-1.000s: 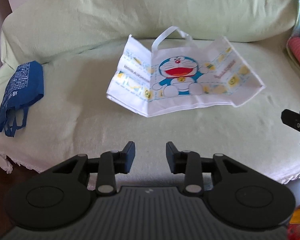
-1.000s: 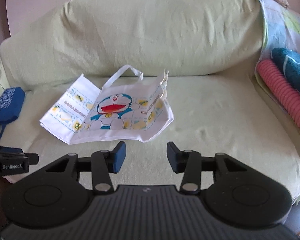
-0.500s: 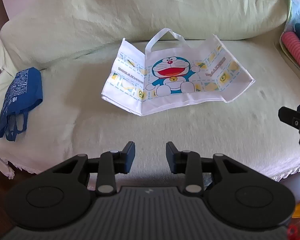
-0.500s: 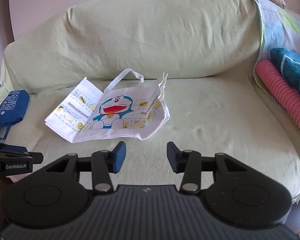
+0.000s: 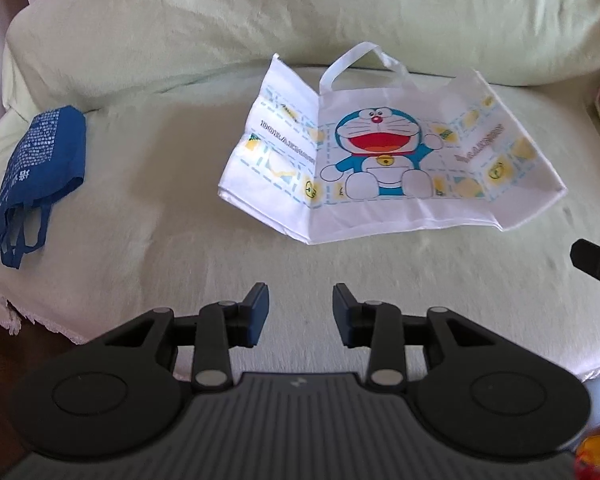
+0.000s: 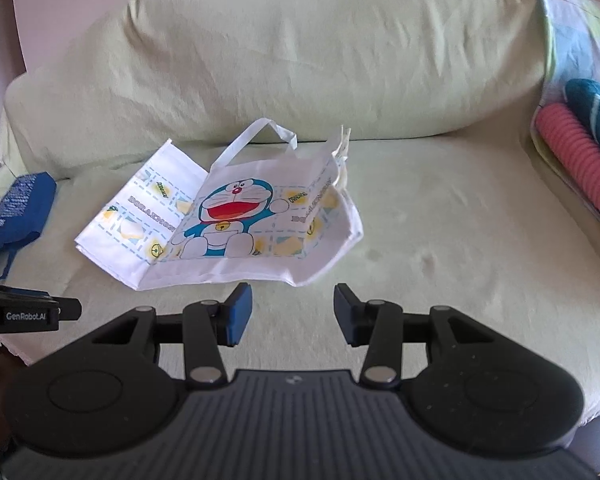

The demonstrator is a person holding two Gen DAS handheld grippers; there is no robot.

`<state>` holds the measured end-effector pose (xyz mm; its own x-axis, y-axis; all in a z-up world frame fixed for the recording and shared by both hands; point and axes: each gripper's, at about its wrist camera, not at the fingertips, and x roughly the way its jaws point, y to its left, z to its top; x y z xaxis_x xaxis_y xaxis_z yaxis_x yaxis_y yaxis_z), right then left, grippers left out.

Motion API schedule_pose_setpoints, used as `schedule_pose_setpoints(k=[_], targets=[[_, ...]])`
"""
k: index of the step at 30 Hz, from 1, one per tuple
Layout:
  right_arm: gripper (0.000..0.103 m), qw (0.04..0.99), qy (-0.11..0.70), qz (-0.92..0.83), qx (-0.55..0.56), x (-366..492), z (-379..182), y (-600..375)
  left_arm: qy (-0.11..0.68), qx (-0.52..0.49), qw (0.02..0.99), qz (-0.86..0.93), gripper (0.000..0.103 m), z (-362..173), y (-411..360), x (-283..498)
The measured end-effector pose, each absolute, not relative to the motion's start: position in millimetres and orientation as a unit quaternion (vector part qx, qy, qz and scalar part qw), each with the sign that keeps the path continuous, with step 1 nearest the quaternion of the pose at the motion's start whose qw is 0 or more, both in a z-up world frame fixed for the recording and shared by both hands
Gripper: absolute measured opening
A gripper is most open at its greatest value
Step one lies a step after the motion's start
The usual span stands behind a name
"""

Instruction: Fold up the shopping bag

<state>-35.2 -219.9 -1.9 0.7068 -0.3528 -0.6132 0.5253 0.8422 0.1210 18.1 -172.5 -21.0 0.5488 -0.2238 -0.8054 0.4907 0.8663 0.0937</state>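
This is a home living room. A sofa (image 6: pixel 300 60) draped in a pale green cover (image 5: pixel 140 240) fills both views. At its right end lie a pink ribbed roll (image 6: pixel 580 164) and a teal cushion (image 6: pixel 596 108); near its left end rests a crumpled blue bag (image 5: pixel 40 160).

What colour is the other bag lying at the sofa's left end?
Dark blue with white print, the small folded bag shows best in the left wrist view.

Pink roll (image 6: pixel 584 160) cut by right edge; blue bag (image 6: pixel 16 208) cut by left edge.
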Motion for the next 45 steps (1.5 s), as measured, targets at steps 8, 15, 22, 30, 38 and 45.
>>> schedule_pose_setpoints(k=[8, 15, 22, 30, 38, 45], targets=[[0.041, 0.917, 0.298, -0.228, 0.138, -21.6, -6.4, -219.0, 0.437, 0.156, 0.863, -0.202, 0.044, -30.0, -168.6, 25.8], [0.046, 0.922, 0.309, -0.204, 0.116, -8.1, -17.1, -202.4, 0.44, 0.145, 0.864, -0.195, 0.051, -36.6, -147.2, 35.9], [0.05, 0.927, 0.325, -0.174, 0.074, 19.2, -25.0, -182.3, 0.451, 0.143, 0.863, -0.177, 0.052, -46.8, -115.4, 69.2], [0.061, 0.934, 0.327, -0.143, -0.023, 62.6, -37.6, -156.3, 0.444, 0.121, 0.866, -0.195, 0.058, -50.3, -120.7, 107.8], [0.061, 0.934, 0.324, -0.093, -0.12, 117.5, -69.2, -102.3, 0.448, 0.118, 0.87, -0.171, 0.058, -56.5, -92.7, 135.4], [0.048, 0.927, 0.308, -0.067, -0.205, 156.6, -99.4, -59.4, 0.456, 0.116, 0.868, -0.159, 0.058, -63.9, -82.3, 146.4]])
